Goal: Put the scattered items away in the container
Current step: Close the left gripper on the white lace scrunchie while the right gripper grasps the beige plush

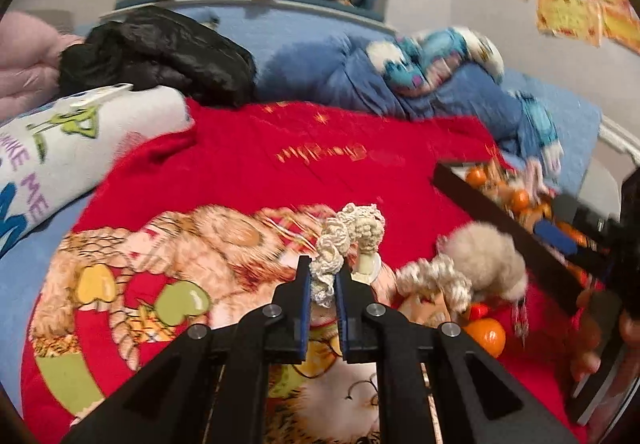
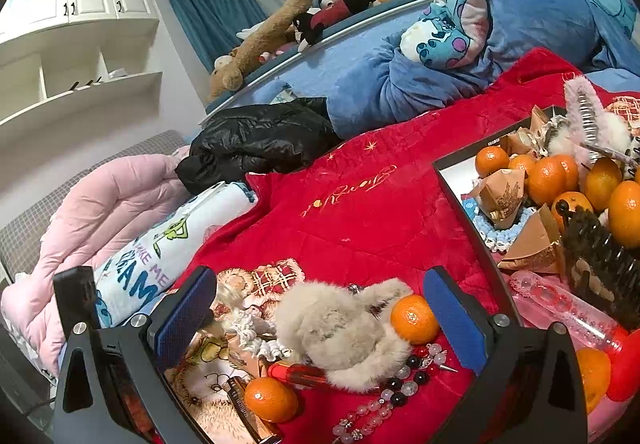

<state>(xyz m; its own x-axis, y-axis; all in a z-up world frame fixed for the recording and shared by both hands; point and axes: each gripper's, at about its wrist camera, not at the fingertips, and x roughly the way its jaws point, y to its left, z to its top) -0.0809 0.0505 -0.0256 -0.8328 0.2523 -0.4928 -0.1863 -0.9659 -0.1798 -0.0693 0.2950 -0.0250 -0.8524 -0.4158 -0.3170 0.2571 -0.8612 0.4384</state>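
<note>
Well, I am looking over a bed (image 2: 360, 84) draped with a red blanket (image 2: 360, 212), blue bedding bunched at its far side; the dark-walled container (image 2: 464, 220) sits on the blanket at the right, already holding tangerines, paper-wrapped sweets and a dark comb; my left hand-held gripper (image 1: 323, 276) has its blue pads pressed together on a cream crocheted scrunchie (image 1: 340, 244), which stands up from between the tips, left of the container and not in it; my right hand-held gripper (image 2: 320, 308) is spread wide and pinching nothing, its pads either side of the loose pile on the near blanket; in that pile a beige fluffy hair clip (image 2: 340, 332) lies in the middle, a tangerine (image 2: 414, 318) just right of it, another tangerine (image 2: 271, 400) nearer and to the left, a red lighter (image 2: 298, 374) touching the clip's near edge, and a bead string (image 2: 384, 400) trailing near right.
</note>
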